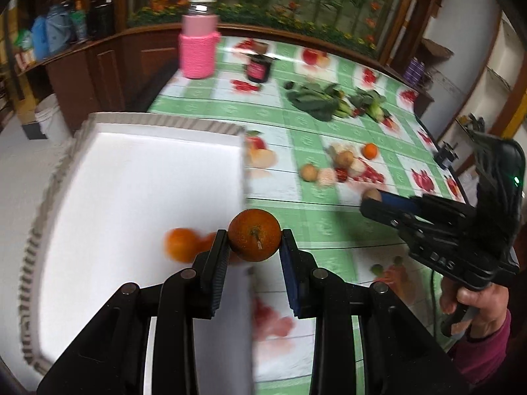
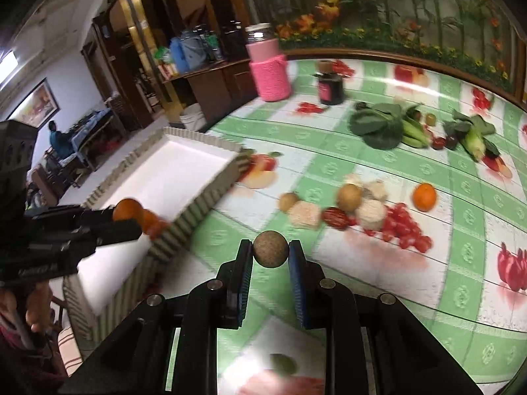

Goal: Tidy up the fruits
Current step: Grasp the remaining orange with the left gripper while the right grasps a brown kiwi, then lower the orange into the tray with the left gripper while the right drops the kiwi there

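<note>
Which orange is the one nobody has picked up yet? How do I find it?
Start at the green checked tablecloth and find the pile of small foods in its middle, below the leafy greens. The loose orange sits alone at that pile's right edge, beside the printed red berries. It is bright and smooth, unlike the brown round fruits near it.
</note>
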Available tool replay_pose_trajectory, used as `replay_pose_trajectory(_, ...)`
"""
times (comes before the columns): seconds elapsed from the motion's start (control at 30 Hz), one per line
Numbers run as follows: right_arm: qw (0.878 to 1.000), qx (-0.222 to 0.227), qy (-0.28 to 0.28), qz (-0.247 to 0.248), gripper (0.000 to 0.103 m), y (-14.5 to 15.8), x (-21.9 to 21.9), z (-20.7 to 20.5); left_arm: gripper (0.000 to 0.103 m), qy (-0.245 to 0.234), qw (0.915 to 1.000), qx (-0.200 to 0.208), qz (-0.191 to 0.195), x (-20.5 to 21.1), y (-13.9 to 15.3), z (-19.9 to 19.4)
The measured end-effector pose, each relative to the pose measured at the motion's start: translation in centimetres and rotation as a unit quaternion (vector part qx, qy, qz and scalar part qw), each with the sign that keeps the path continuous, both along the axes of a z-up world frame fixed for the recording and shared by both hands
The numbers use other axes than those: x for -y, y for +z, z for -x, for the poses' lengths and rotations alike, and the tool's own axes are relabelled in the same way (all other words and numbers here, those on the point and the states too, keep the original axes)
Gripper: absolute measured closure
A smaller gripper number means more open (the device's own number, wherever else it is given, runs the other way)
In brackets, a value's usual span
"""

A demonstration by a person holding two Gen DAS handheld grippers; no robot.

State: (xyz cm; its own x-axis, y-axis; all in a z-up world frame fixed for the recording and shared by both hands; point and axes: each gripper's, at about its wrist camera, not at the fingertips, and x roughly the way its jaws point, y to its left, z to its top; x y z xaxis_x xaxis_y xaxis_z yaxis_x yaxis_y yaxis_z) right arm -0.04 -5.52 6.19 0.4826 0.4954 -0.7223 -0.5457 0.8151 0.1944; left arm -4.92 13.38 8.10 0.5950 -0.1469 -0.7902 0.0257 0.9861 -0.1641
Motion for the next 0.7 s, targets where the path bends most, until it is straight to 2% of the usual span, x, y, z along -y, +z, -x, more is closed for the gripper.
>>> replay_pose_trajectory(0.3, 0.998, 0.005, 0.066, -0.006, 0.081, 0.8, -5.8, 2.6, 0.075, 0.066, 0.9976, -0.007, -0.018, -5.7, -0.8, 2.2)
replay_pose_trajectory(0.7, 0.992, -0.003, 0.127, 0.014, 0.081, -0.2, -12.1, 4.2, 0.075, 0.082, 0.9957, -0.031, -0.028, -8.3, -3.2, 2.6)
